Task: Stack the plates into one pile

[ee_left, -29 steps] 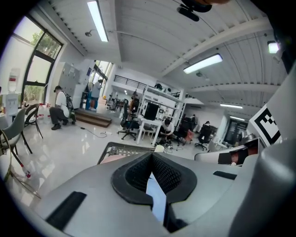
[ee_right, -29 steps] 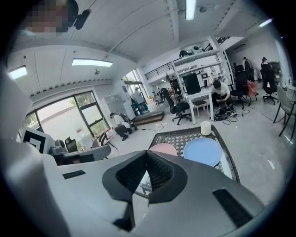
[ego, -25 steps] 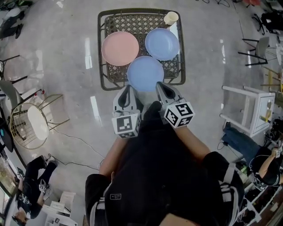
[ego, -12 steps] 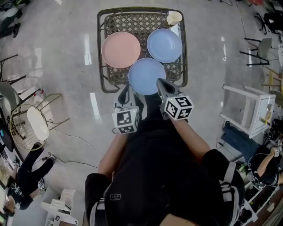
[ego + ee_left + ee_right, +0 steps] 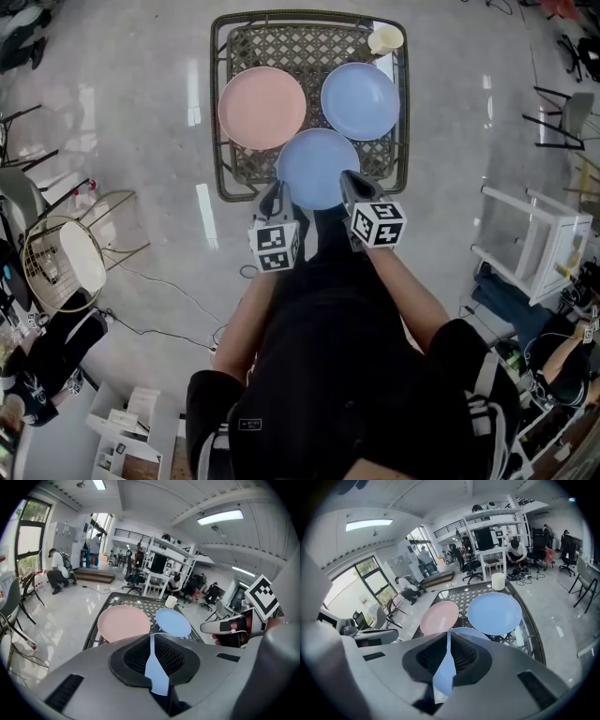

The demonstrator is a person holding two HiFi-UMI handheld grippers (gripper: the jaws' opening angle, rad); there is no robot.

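Observation:
Three plates lie side by side on a dark lattice table (image 5: 239,178): a pink plate (image 5: 262,108) at the far left, a blue plate (image 5: 360,100) at the far right, and a second blue plate (image 5: 317,169) nearest me. My left gripper (image 5: 278,194) is shut and empty, just short of the near plate's left rim. My right gripper (image 5: 349,180) is shut and empty too, its tip over that plate's near right rim. In the left gripper view the pink plate (image 5: 123,623) and far blue plate (image 5: 173,622) lie ahead. The right gripper view shows the pink plate (image 5: 439,617) and the far blue plate (image 5: 494,612).
A cream cup (image 5: 385,38) stands at the table's far right corner. A white shelf unit (image 5: 530,234) is on the floor to the right, a wire chair (image 5: 66,262) to the left, with cables between. People sit at the lower left and right edges.
Both grippers have moved forward toward the table; they now reach the near blue plate's rim. The table sits closer in view. Jaws stay shut.

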